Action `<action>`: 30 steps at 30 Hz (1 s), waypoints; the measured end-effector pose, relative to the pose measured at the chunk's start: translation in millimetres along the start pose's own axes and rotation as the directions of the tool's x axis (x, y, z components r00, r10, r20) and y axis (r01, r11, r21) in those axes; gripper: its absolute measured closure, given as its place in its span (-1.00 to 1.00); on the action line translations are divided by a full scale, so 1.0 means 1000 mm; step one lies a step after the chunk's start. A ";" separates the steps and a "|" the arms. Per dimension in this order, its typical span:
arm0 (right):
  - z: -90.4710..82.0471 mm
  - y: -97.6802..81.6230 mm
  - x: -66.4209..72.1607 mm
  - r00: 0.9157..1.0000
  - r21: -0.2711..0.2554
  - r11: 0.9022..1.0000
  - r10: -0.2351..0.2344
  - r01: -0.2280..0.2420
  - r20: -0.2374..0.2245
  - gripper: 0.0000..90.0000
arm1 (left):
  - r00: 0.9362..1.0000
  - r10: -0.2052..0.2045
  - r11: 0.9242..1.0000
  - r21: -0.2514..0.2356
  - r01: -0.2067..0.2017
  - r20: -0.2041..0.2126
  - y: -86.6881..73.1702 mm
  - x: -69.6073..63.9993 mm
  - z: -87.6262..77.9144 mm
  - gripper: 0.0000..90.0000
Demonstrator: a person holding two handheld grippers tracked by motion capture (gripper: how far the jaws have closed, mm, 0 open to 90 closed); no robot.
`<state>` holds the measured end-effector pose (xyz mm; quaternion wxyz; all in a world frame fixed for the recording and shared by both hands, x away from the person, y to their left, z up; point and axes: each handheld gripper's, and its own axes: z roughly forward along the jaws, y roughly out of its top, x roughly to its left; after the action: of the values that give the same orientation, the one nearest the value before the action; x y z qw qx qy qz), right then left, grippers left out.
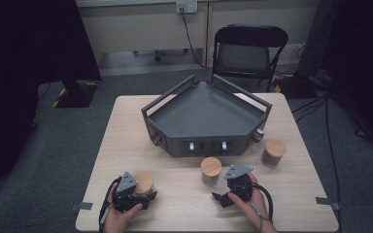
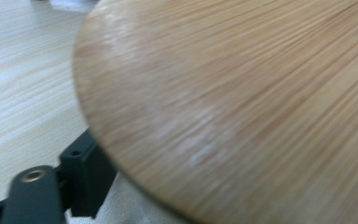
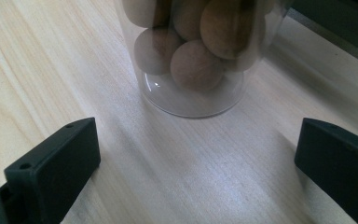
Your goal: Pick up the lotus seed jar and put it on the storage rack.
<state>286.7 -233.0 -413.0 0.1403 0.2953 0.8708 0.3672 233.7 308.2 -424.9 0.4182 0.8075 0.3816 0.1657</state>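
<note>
Three lidded jars | left gripper fingers grip one jar | right gripper fingers wide, empty, facing ball-filled jar

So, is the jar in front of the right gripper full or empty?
Partly filled at least: the glass jar holds brown round balls down to its bottom. How high they reach cannot be told. It stands upright on the table.

A black folding chair was set behind the light wooden table. Grey carpet was laid around the table; a wall socket was mounted beyond it.
</note>
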 end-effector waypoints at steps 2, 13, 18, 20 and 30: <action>0.000 0.000 0.000 1.000 0.000 1.000 0.000 0.000 0.000 -1.00 | 1.000 0.010 1.000 -0.004 -0.010 0.000 0.000 -0.001 0.000 -0.48; 0.000 0.000 0.000 1.000 0.000 1.000 -0.001 0.001 0.000 -1.00 | 0.999 0.034 0.999 -0.010 -0.034 -0.019 -0.002 -0.006 0.000 -0.43; 0.000 0.000 0.000 1.000 0.000 1.000 0.000 0.000 0.000 -1.00 | 0.999 0.038 0.999 -0.006 -0.038 -0.026 -0.001 -0.008 0.000 -0.43; 0.000 0.000 0.000 1.000 0.000 1.000 0.000 0.000 0.000 -1.00 | 0.999 0.032 0.999 -0.006 -0.032 -0.024 0.000 -0.008 0.000 -0.43; 0.000 0.000 0.000 1.000 0.000 1.000 0.000 0.000 0.000 -1.00 | 1.000 0.023 1.000 -0.010 -0.023 -0.010 0.009 -0.007 -0.001 -0.42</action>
<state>286.6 -233.1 -413.1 0.1404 0.2952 0.8708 0.3673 232.5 299.9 -416.9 0.4182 0.8090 0.3735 0.1766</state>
